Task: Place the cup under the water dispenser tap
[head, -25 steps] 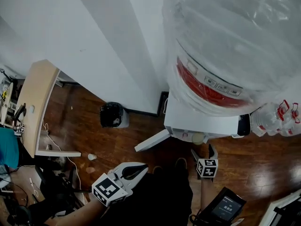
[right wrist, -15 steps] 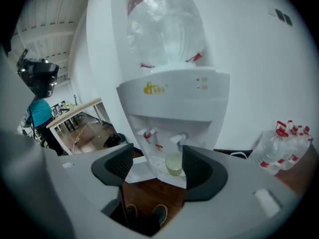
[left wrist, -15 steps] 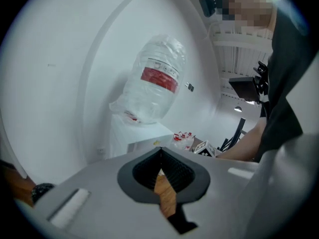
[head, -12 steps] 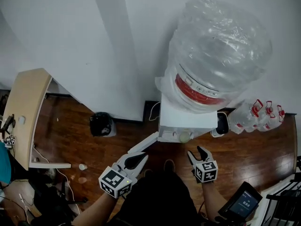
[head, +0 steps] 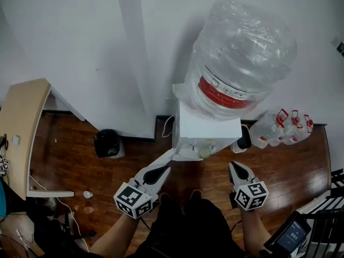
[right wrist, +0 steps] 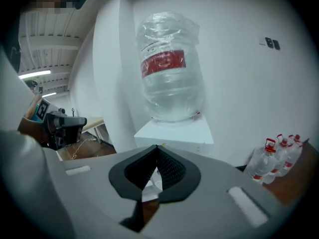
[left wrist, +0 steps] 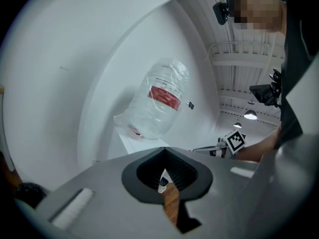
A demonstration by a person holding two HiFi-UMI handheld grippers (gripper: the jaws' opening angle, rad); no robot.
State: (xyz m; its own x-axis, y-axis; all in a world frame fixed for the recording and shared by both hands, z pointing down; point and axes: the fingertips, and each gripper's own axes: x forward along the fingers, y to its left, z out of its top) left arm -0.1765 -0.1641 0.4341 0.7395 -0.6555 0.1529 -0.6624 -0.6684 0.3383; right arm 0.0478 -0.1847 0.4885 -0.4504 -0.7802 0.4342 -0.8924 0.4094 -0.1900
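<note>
White walls and a brown wood floor [head: 70, 155] are all around the water dispenser [head: 207, 128]. The cup [head: 205, 152] sits in the little nook at its front, under the tap, so I think it can catch the water. Nothing holds it. The right claw [head: 235, 166] is shut tight and empty, near the nook. The left claw [head: 163, 169] is opening just a crack and is empty too. The job looks done.
</note>
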